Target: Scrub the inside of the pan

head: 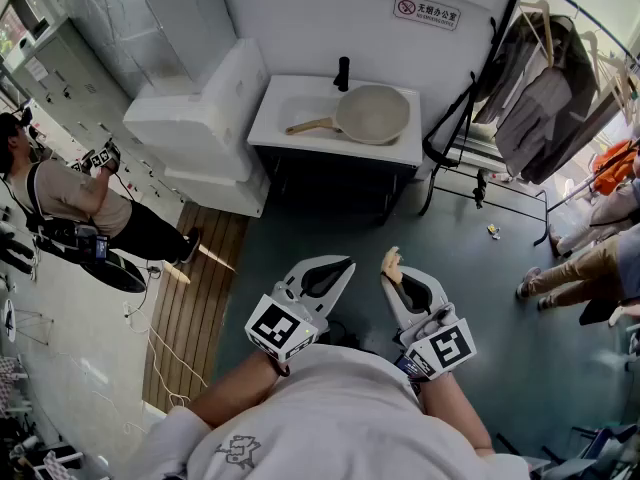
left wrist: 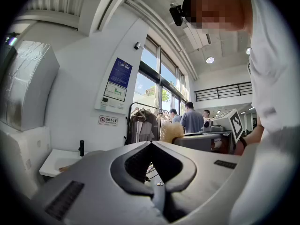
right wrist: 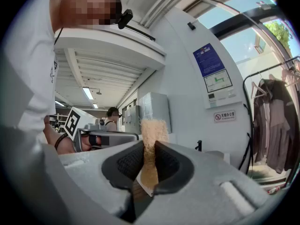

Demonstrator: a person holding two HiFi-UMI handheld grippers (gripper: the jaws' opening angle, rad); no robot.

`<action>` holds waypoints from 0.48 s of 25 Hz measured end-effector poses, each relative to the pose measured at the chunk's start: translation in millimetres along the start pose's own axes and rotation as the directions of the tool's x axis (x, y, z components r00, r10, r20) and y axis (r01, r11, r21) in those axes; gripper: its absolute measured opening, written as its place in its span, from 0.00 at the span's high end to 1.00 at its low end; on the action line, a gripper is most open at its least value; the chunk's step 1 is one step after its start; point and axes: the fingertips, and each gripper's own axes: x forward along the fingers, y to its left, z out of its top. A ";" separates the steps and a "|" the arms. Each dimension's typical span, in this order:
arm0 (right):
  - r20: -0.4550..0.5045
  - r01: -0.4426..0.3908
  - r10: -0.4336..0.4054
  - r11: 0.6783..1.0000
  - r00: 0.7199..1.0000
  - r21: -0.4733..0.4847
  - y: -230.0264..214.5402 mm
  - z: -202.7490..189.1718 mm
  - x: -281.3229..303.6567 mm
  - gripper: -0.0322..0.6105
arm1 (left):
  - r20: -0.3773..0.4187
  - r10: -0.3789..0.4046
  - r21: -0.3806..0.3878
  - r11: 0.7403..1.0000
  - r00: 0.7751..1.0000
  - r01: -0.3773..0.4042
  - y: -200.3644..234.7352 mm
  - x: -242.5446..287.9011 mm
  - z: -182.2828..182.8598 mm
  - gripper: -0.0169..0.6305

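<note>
At the far left of the head view a person (head: 62, 196) in a dark harness stands on the pale floor. Just right of them, in the upper left, sits a bulky white cabinet (head: 200, 118), and below it a strip of wooden slats (head: 192, 298) runs down the frame.

In the upper middle a white sink counter (head: 290, 93) stands against the wall with a black tap (head: 343, 73) at its back edge. The pan (head: 377, 113), cream-coloured and round, lies open side up in the basin, its wooden handle (head: 310, 125) pointing to the left. It is well apart from both grippers, which are low in the frame over the blue-grey floor.

The left gripper (head: 343, 265) is lower middle, just left of centre, its marker cube (head: 277, 326) at the wrist. In the left gripper view its two dark pads meet at the tips, with only floor showing through the gap behind them.

Just to the right, the right gripper (head: 392, 271) lies near and roughly parallel to it. A tan sponge (head: 391, 260) sticks out past its tips. The right gripper view shows both pads pressed on the sponge's flanks, its fuzzy top standing above the jaws.

A red-and-white sign (head: 426, 11) hangs on the wall above the sink's right end. In the upper right a black clothes rack (head: 478, 173) carries grey garments (head: 545, 108). At the right edge a seated person's legs (head: 565, 273) reach in.
</note>
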 end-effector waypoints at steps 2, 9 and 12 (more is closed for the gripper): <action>-0.004 -0.005 0.005 1.000 1.000 0.000 0.8 -0.3 7.3 0.87 | -0.001 -0.002 -0.004 1.000 1.000 0.002 6.0 -0.5 -0.6 0.97; -0.014 -0.021 0.021 1.000 1.000 -0.003 3.8 -4.1 37.5 0.88 | 0.001 -0.008 -0.021 1.000 1.000 0.008 35.0 -5.8 -1.8 0.97; 0.004 -0.050 0.050 0.999 0.999 0.005 9.2 -1.8 57.6 0.87 | 0.000 -0.009 -0.031 0.999 1.000 0.009 55.0 -10.2 -1.2 0.97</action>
